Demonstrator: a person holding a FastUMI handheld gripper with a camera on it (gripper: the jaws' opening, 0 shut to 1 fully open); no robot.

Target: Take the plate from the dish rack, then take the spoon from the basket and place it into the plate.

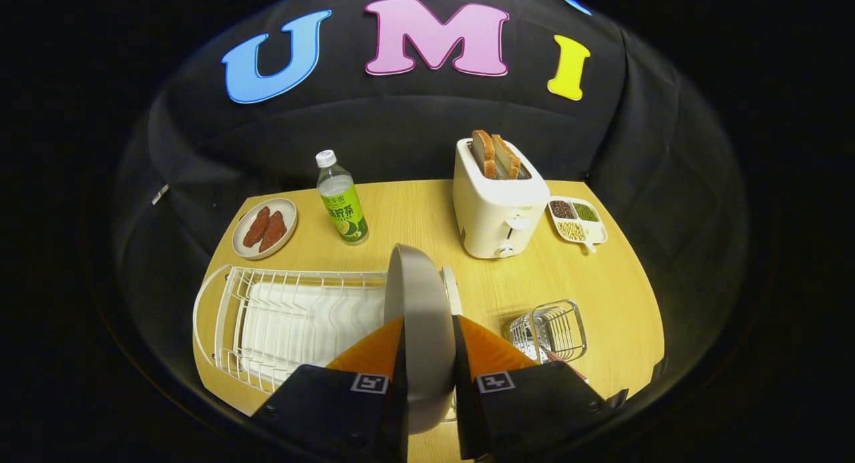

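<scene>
The gripper (427, 356) clamps the grey plate (419, 316) edge-on between both orange fingers (374, 349), above the white wire dish rack (280, 316). Just right of the fingers, a small wire basket (551, 329) holds a spoon (558, 361). Beyond them, a white toaster (499, 209) carries two bread slices (495, 154), a compartment tray (578, 220) holds beans, and a round dish (264, 228) holds reddish pieces.

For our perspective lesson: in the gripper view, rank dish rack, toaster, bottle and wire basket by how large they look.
1. Dish rack
2. Toaster
3. Bottle and wire basket: alike, and the basket sits nearer the camera, so unranked.
</scene>
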